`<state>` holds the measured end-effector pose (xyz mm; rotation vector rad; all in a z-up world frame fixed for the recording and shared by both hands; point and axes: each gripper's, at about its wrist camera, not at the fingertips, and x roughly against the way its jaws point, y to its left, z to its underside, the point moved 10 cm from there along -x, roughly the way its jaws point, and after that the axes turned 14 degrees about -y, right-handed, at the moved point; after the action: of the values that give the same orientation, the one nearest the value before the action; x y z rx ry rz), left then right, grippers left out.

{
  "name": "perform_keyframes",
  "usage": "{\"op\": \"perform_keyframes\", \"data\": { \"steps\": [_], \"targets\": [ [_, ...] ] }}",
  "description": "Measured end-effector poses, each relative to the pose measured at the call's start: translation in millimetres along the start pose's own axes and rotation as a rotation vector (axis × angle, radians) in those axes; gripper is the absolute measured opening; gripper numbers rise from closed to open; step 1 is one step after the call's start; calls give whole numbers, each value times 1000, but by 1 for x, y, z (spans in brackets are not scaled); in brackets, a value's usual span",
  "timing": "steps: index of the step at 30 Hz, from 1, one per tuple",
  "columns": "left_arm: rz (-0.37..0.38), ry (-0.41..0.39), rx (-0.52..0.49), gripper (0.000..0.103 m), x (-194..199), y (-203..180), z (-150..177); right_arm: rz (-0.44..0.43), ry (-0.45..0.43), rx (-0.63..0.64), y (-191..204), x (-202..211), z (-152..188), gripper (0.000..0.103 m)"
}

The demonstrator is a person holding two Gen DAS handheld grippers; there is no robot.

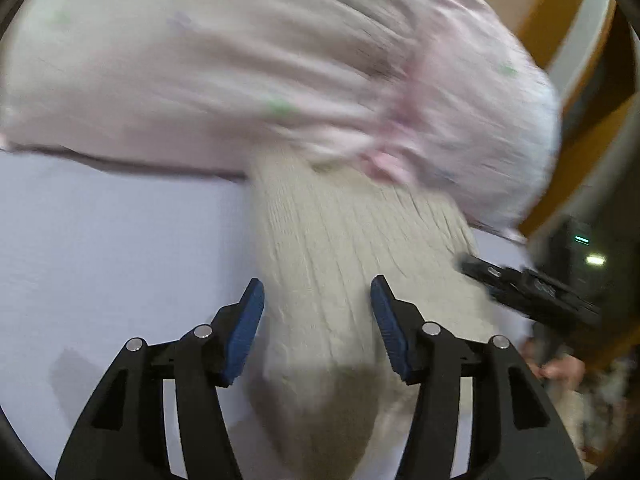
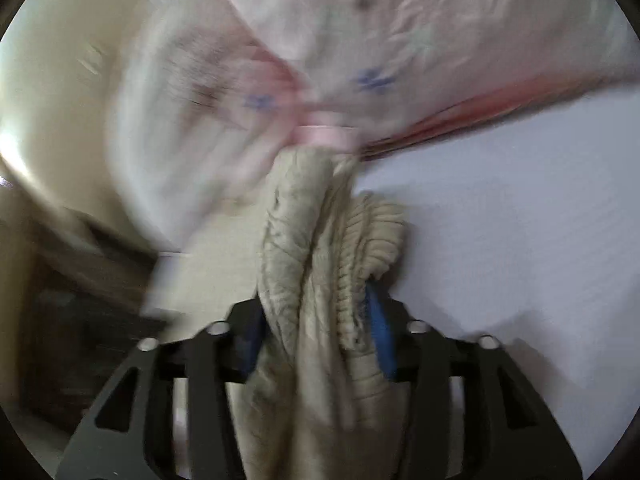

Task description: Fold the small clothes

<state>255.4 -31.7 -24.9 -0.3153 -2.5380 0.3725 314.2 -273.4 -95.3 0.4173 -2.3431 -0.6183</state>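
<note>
Two garments are recorded. The first, a beige ribbed knit garment (image 2: 320,280), is bunched into thick vertical folds and is clamped between the blue pads (image 2: 380,328) of the right gripper (image 2: 316,332), whose black fingers are closed on the cloth. In the left wrist view the same beige knit (image 1: 340,248) is seen stretched over the pale lavender table surface (image 1: 120,240), running from between the left gripper's fingers up to the second garment.

The second, a pale pink thin-fabric garment with small blue and green printed motifs (image 2: 360,40), is shown above and beyond the knit, its pink gathered band (image 2: 324,136) meeting the top of the beige folds. In the left wrist view the pink garment (image 1: 240,60) fills the upper field and is blurred; whether it rests on the table or is lifted cannot be told.

The left gripper (image 1: 316,320) is held with its blue pads (image 1: 248,328) apart, one at each side of the beige knit, nothing being gripped. A part of the right gripper's black body (image 1: 528,288) is visible at the right edge of that view.

Beyond the table, cream-coloured furniture (image 2: 52,92) and an orange-brown wooden frame (image 1: 560,16) are noted, both indistinct.
</note>
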Motion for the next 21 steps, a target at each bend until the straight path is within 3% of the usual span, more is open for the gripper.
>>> {"op": "perform_keyframes", "data": {
  "steps": [3, 5, 8, 9, 10, 12, 15, 19, 20, 21],
  "targets": [
    [-26, -57, -25, 79, 27, 12, -7, -20, -118, -57, -2, 32, -20, 56],
    [-50, -65, -59, 83, 43, 15, -2, -112, -96, -74, 13, 40, -16, 55],
    [-92, -54, -106, 91, 56, 19, 15, -134, 2, -20, 38, 31, 15, 53],
    [-97, -45, -113, 92, 60, 19, 23, -107, 58, 11, 42, 20, 31, 43],
    [-98, -37, -114, 92, 63, 18, 29, -73, 76, 33, 40, 16, 40, 17],
    [-87, -8, -110, 93, 65, 14, 45, -44, 64, -29, 27, 8, 39, 15],
    [-84, 21, -123, 95, 69, 9, 63, -3, 38, -177, 4, 9, 27, 13],
    [-97, 54, -142, 101, 68, 3, 79, 80, 7, -140, 7, 23, 30, 17],
    [-116, 70, -158, 101, 67, 3, 83, 103, -14, -126, 9, 31, 27, 21],
    [-141, 83, -177, 102, 66, 3, 86, 132, -38, -108, 8, 40, 28, 36]
  ]
}}
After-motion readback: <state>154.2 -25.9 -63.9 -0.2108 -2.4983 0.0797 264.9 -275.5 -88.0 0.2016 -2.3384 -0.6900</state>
